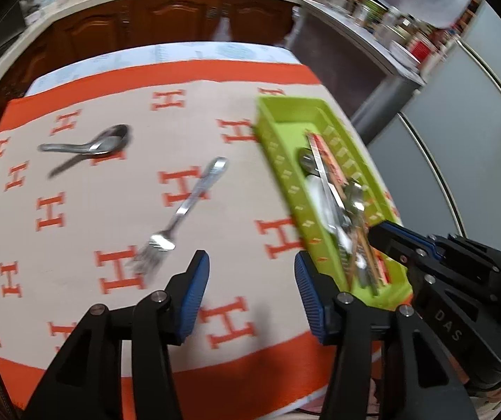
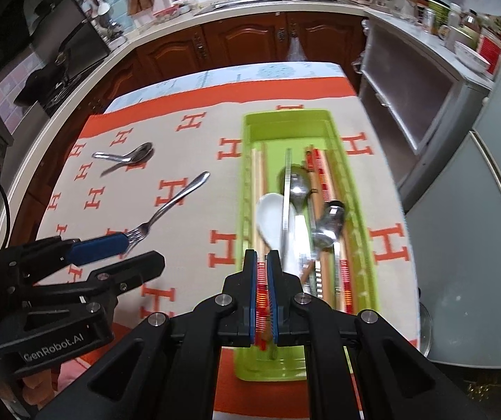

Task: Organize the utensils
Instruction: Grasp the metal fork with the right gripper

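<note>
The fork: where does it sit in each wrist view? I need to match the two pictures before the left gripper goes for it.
Left wrist: fork lies centre frame on the cloth, tines nearest the open left gripper.
Right wrist: fork lies left of centre, tines at the left gripper's blue fingertip.
Shared landmark: the green tray, to the fork's right in both.

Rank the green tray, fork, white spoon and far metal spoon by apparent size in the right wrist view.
1. green tray
2. fork
3. white spoon, though part of it sits under a metal utensil, so its place against the next is unsure
4. far metal spoon, farther off, so it may look smaller than it is
</note>
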A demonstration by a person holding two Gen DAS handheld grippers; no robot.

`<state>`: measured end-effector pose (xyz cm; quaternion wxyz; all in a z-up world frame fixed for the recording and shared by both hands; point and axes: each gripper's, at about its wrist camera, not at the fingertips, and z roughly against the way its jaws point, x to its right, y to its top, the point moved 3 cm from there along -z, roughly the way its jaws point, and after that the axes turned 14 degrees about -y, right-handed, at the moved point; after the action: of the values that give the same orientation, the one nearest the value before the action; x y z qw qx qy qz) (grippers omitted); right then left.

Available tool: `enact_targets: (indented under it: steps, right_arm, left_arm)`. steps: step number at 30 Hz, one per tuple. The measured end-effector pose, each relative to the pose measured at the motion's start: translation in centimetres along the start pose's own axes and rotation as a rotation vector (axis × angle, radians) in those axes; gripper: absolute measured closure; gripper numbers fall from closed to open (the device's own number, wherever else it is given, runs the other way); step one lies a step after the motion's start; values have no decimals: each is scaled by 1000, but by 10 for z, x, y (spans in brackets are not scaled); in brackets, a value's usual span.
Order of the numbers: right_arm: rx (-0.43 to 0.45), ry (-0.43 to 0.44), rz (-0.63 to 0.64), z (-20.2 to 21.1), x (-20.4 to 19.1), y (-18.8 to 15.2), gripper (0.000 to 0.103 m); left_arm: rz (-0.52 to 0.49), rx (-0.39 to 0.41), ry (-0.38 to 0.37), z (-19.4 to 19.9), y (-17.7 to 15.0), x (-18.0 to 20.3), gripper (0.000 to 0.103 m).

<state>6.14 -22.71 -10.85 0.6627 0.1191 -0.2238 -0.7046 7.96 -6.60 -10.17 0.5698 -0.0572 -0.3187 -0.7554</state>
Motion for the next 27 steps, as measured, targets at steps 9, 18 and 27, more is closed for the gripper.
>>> enact_targets:
  steps: [9,18,27]
  right_arm:
    - [-23,69,80,-8,-52,14,97]
    - [-95,169,88,-36,-92,26,96]
    - [-231,287,-42,-95,-121,52,83]
  left_arm:
    - [36,77,157,43,-10,-73,42]
    - [79,18,199,40,-44,-119,42]
    - [90,6,183,33,-54,-134,42]
